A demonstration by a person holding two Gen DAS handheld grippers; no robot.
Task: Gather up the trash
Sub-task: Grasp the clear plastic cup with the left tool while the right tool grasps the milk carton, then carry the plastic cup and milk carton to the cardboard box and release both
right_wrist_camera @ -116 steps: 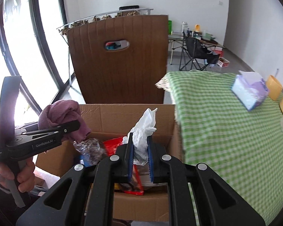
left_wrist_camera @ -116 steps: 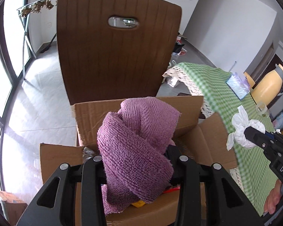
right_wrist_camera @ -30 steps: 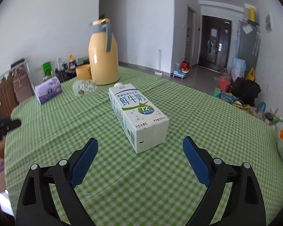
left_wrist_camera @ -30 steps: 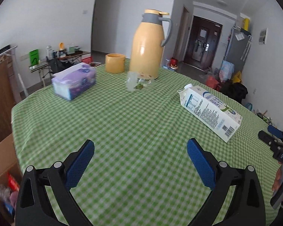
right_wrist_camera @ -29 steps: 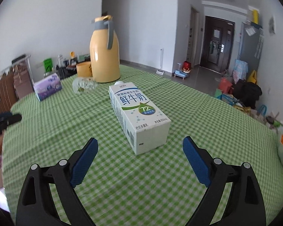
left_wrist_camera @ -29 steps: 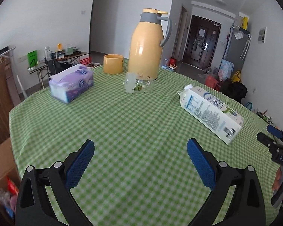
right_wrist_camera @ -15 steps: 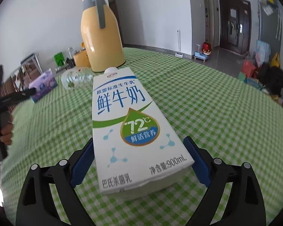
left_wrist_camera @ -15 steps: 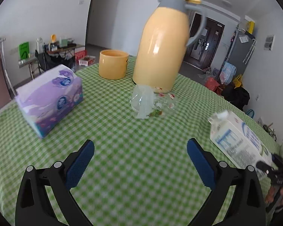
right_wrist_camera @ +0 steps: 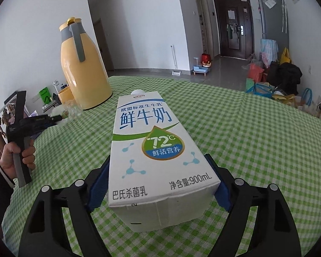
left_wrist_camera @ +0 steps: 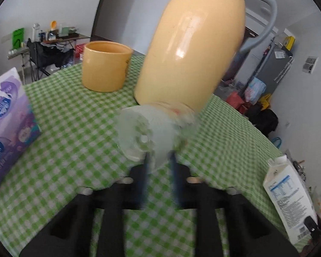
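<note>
The left hand-held gripper point(left_wrist_camera: 159, 160) was closing, its blurred jaws nearly together on a crumpled clear plastic cup point(left_wrist_camera: 145, 132) lying on the green-checked desk point(left_wrist_camera: 75, 115), just before a yellow thermos point(left_wrist_camera: 192, 49). A milk carton point(left_wrist_camera: 289, 201) lay far right, a tissue box point(left_wrist_camera: 6, 126) left

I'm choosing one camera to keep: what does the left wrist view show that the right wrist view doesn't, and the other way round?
Only the left wrist view shows the left gripper closing on the clear plastic wrapper, and the purple tissue pack clearly. Only the right wrist view shows the right gripper closing around the milk carton and the person's hand. Both show the yellow thermos, milk carton and green checked tablecloth.
</note>
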